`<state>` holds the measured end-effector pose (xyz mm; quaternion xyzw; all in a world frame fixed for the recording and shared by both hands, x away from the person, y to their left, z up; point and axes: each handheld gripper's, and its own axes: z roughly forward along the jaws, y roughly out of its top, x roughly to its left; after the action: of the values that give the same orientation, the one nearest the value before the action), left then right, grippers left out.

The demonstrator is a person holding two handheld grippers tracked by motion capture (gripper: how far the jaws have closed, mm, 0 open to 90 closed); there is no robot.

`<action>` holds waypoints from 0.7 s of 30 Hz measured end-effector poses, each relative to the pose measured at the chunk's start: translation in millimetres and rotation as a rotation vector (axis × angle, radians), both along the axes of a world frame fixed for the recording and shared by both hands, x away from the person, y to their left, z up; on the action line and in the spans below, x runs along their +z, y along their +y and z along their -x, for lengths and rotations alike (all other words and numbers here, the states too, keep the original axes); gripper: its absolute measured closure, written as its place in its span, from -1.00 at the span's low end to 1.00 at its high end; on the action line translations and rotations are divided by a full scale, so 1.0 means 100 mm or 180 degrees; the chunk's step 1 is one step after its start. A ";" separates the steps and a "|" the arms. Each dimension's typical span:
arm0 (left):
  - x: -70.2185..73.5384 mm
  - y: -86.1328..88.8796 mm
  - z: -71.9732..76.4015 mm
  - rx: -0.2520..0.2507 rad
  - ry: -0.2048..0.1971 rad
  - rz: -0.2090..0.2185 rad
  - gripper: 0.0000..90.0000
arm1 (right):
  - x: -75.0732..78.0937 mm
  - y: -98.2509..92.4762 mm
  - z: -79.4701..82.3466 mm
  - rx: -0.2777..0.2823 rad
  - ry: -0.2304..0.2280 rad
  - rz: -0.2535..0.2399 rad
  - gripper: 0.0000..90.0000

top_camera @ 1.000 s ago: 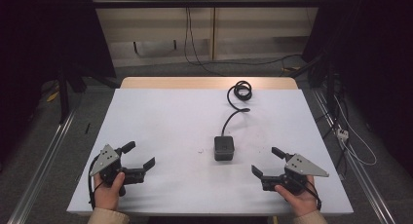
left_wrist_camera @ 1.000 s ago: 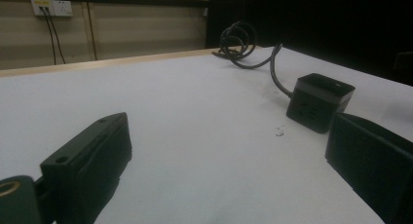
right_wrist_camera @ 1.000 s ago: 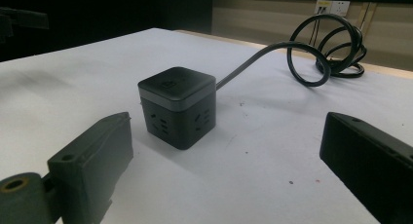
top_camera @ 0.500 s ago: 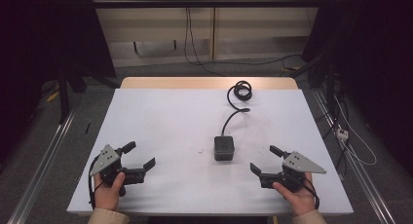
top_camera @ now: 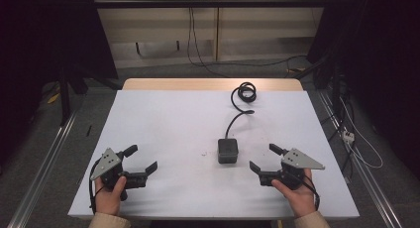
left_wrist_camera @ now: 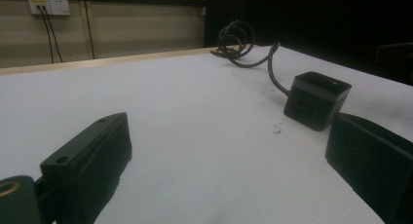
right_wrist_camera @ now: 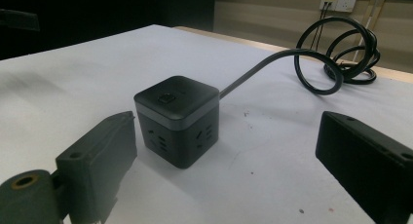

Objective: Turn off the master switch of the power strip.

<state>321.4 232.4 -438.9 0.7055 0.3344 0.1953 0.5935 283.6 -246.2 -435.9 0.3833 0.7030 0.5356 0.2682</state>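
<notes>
Right tool [top_camera: 267, 163] edged left toward black socket cube [top_camera: 228, 150] since earlier frame; left tool [top_camera: 141, 161] unmoved. Cube upright on white desk [top_camera: 168, 119], right of centre, just left-far of right tool, not touching. Cable [top_camera: 243, 96] runs far, coiled at far edge. Both tools' jaws wide apart, holding nothing.
</notes>
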 end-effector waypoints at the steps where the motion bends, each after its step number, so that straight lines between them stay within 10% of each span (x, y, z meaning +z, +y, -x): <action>1: 0.00 0.00 0.00 -0.0004 0.0001 0.0001 -0.94 | 0.00 0.01 -0.01 0.0000 0.0000 -0.0002 -0.82; 21: 0.00 -0.02 0.00 -0.0040 -0.0005 -0.0001 -0.94 | 0.05 0.13 -0.13 0.0041 0.0059 0.0031 -0.73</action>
<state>321.5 230.3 -439.3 0.7075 0.3294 0.1921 0.5949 296.5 -233.3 -430.8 0.3824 0.7105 0.5304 0.2601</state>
